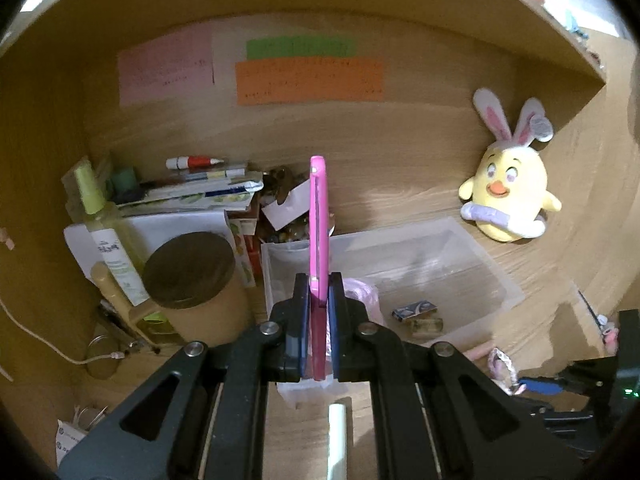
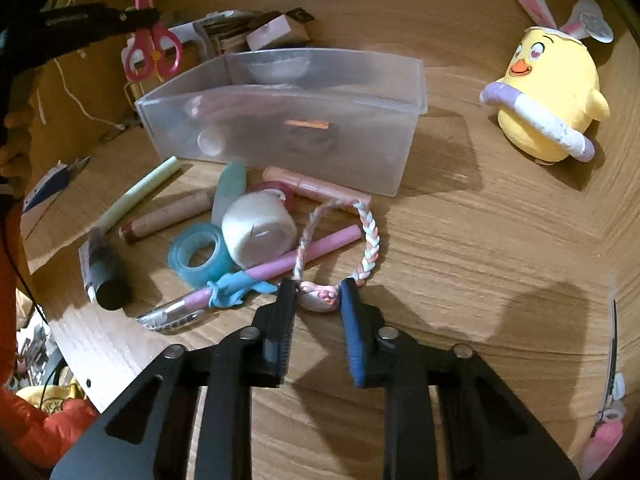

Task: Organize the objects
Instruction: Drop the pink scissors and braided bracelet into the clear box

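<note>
My left gripper (image 1: 319, 280) is shut on pink scissors (image 1: 318, 208), which stand edge-on and upright above a clear plastic bin (image 1: 480, 248). The right wrist view shows the same scissors (image 2: 152, 52) hanging at the upper left, beyond the bin (image 2: 404, 160). My right gripper (image 2: 318, 292) is low over the wooden desk. Its narrow jaws close on the small pink-white charm (image 2: 320, 298) of a braided bracelet (image 2: 370, 236), and the charm fills the gap between the pads. The bracelet's loop lies on the desk ahead of the fingers.
A loose pile lies in front of the bin: blue tape roll (image 2: 200, 256), white roll (image 2: 258, 232), pink pen (image 2: 280, 264), black cylinder (image 2: 106, 280). A yellow plush chick (image 2: 548, 92) sits at the right. A bottle, a lidded jar (image 1: 188, 272) and stacked books crowd the left.
</note>
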`<state>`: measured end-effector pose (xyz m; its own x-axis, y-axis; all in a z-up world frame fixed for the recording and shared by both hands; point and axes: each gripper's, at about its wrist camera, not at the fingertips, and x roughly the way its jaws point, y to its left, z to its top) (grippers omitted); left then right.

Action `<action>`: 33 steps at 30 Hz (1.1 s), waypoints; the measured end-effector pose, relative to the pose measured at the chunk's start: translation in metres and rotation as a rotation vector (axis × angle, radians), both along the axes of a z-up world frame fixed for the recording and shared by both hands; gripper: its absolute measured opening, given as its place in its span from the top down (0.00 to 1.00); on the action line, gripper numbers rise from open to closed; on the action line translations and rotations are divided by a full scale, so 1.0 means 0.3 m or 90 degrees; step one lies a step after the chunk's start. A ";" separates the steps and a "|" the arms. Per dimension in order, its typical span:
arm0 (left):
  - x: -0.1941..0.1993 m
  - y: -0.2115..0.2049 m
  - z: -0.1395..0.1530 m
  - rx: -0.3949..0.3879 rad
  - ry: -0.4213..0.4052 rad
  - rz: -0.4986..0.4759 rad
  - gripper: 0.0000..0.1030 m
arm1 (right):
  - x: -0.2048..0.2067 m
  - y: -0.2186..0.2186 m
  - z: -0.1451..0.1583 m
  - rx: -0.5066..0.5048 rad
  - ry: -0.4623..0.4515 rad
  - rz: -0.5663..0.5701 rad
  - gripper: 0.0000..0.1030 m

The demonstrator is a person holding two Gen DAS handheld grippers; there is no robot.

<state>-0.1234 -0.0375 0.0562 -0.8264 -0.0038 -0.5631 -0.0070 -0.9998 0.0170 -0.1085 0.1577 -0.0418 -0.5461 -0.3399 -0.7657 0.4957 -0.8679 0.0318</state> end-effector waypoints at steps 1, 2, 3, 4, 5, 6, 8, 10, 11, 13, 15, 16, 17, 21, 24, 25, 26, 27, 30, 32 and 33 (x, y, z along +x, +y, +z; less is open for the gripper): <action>-0.011 0.002 -0.007 -0.004 -0.003 0.002 0.93 | 0.003 0.007 0.009 0.000 0.009 -0.006 0.81; -0.029 0.003 -0.017 -0.008 -0.009 0.004 0.93 | 0.005 0.013 0.021 -0.002 0.019 -0.012 0.81; -0.042 0.005 -0.026 -0.011 -0.014 0.003 0.93 | 0.005 0.022 0.039 -0.008 0.029 -0.017 0.81; -0.054 0.008 -0.035 -0.014 -0.020 0.003 0.93 | 0.003 0.030 0.057 -0.016 0.035 -0.020 0.81; -0.067 0.010 -0.045 -0.020 -0.025 0.006 0.93 | 0.002 0.039 0.080 -0.027 0.043 -0.025 0.81; -0.084 0.015 -0.061 -0.029 -0.033 0.010 0.93 | -0.001 0.051 0.112 -0.043 0.057 -0.034 0.81; -0.103 0.024 -0.082 -0.040 -0.042 0.013 0.93 | -0.006 0.064 0.167 -0.067 0.085 -0.045 0.81; -0.120 0.040 -0.106 -0.050 -0.052 0.008 0.93 | -0.014 0.069 0.211 -0.088 0.107 -0.051 0.81; -0.124 0.047 -0.112 -0.054 -0.055 0.006 0.93 | -0.020 0.073 0.234 -0.099 0.120 -0.053 0.81; -0.132 0.068 -0.128 -0.067 -0.059 0.001 0.93 | -0.031 0.068 0.276 -0.115 0.141 -0.052 0.81; -0.141 0.082 -0.141 -0.070 -0.066 -0.008 0.92 | -0.051 0.051 0.305 -0.118 0.159 -0.051 0.81; -0.146 0.090 -0.147 -0.069 -0.072 -0.014 0.91 | -0.061 0.041 0.312 -0.116 0.164 -0.049 0.81; -0.150 0.096 -0.152 -0.068 -0.078 -0.020 0.90 | -0.080 0.027 0.325 -0.112 0.171 -0.047 0.81; -0.173 0.111 -0.182 -0.045 -0.107 -0.048 0.85 | -0.133 -0.028 0.346 -0.102 0.180 -0.034 0.81; -0.178 0.120 -0.195 -0.037 -0.119 -0.062 0.83 | -0.183 -0.083 0.337 -0.079 0.179 -0.021 0.81; -0.177 0.122 -0.198 -0.031 -0.124 -0.070 0.79 | -0.199 -0.100 0.329 -0.071 0.175 -0.020 0.81; -0.177 0.124 -0.201 -0.025 -0.129 -0.078 0.74 | -0.222 -0.119 0.317 -0.062 0.167 -0.016 0.81; -0.172 0.127 -0.202 -0.017 -0.132 -0.087 0.71 | -0.249 -0.137 0.300 -0.053 0.156 -0.015 0.81; -0.151 0.133 -0.196 -0.017 -0.125 -0.099 0.62 | -0.318 -0.176 0.249 -0.034 0.119 -0.022 0.81; -0.135 0.135 -0.187 -0.015 -0.120 -0.105 0.54 | -0.360 -0.194 0.216 -0.027 0.091 -0.025 0.81; -0.125 0.132 -0.178 -0.011 -0.116 -0.107 0.50 | -0.372 -0.199 0.206 -0.025 0.083 -0.027 0.81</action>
